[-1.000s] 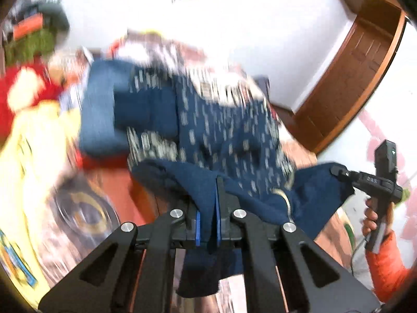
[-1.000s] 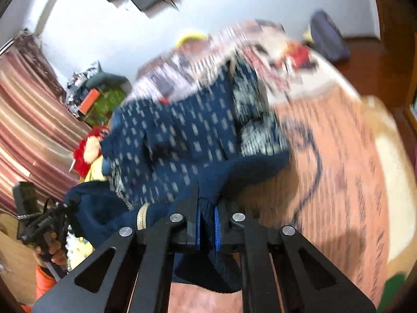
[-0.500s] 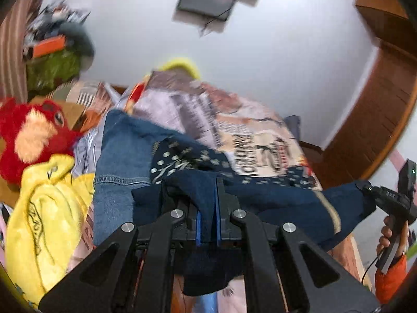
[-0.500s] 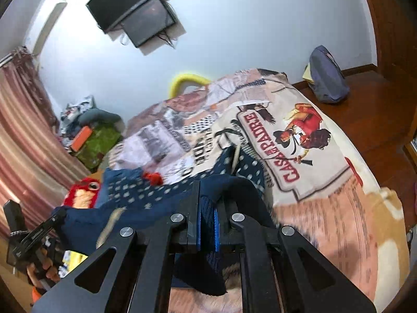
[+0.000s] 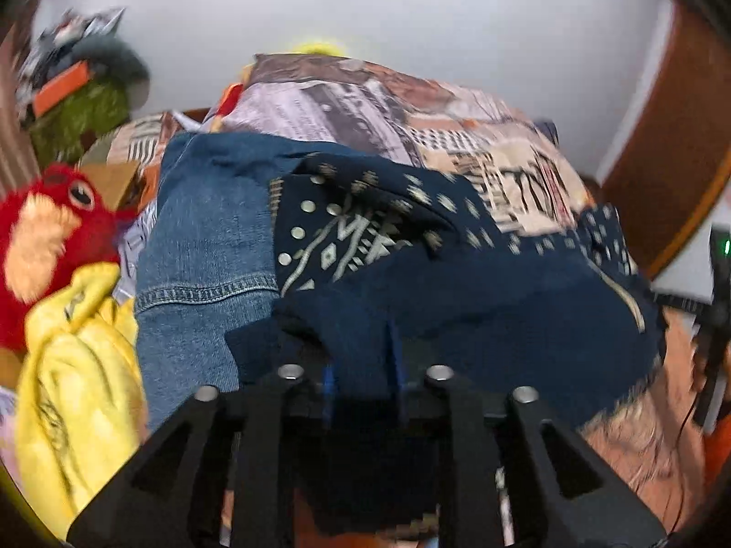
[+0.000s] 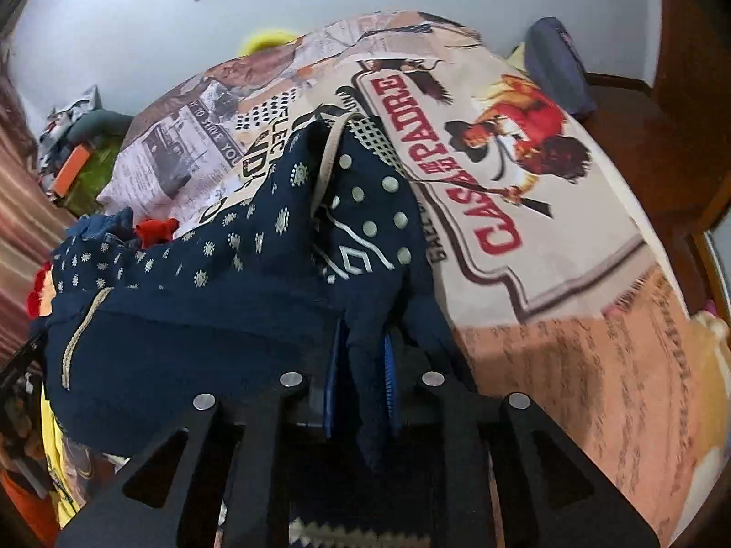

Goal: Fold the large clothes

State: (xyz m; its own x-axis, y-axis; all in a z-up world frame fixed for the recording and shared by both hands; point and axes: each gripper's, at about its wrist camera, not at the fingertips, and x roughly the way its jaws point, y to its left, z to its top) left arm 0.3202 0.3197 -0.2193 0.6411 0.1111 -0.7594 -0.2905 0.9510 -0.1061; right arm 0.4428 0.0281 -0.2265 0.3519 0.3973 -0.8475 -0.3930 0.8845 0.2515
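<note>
A large navy garment with pale dots and a pale geometric print [image 5: 457,274] is stretched between my two grippers over the bed. My left gripper [image 5: 361,365] is shut on one navy edge of it. My right gripper [image 6: 361,365] is shut on another edge of the same garment [image 6: 228,283], whose patterned part drapes onto the bedspread. The right gripper's handle also shows at the right edge of the left wrist view [image 5: 717,301].
The printed bedspread [image 6: 525,173] covers the bed. Blue jeans [image 5: 210,237], a yellow garment [image 5: 77,365] and a red plush toy [image 5: 50,237] lie at the left. A dark bag [image 6: 557,64] sits on the wooden floor at the right.
Both grippers have tilted back down and lowered the stretched garment toward the bed. More of the patterned part now lies on the bedspread.
</note>
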